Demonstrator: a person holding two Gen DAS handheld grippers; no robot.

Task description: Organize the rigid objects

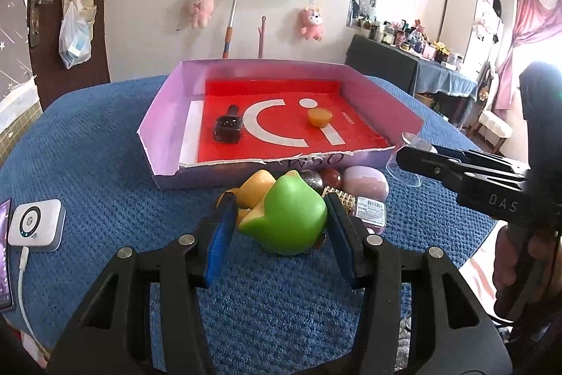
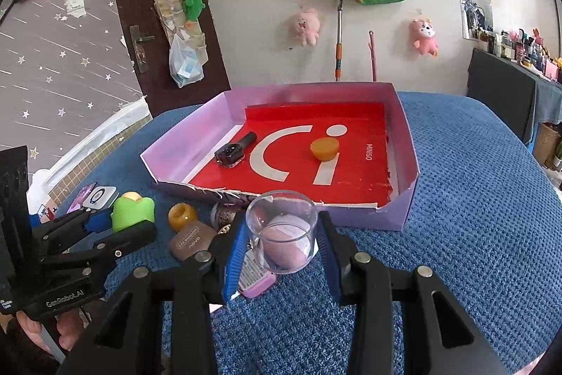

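My left gripper (image 1: 281,204) is shut on a green frog-shaped toy (image 1: 288,217), just above the blue cloth in front of the box. A lilac box with a red lining (image 1: 165,171) holds a black watch-like device (image 1: 227,128) and a small orange cup (image 1: 319,117). In the right wrist view my right gripper (image 2: 282,222) is shut on a clear plastic cup (image 2: 281,217), held near the box's front wall (image 2: 351,217). Through the cup a lilac egg-shaped sponge (image 2: 284,245) shows on the cloth. The same cup (image 1: 409,160) appears in the left wrist view at the right gripper's tip.
Loose items lie in front of the box: a yellow piece (image 1: 254,188), a brown eye-shadow case (image 2: 191,243), an amber ring-shaped jar (image 2: 182,216), a glitter jar (image 2: 224,215) and a barcode-labelled pink case (image 2: 254,276). A white device with a cable (image 1: 35,224) and a phone lie at the table's left edge.
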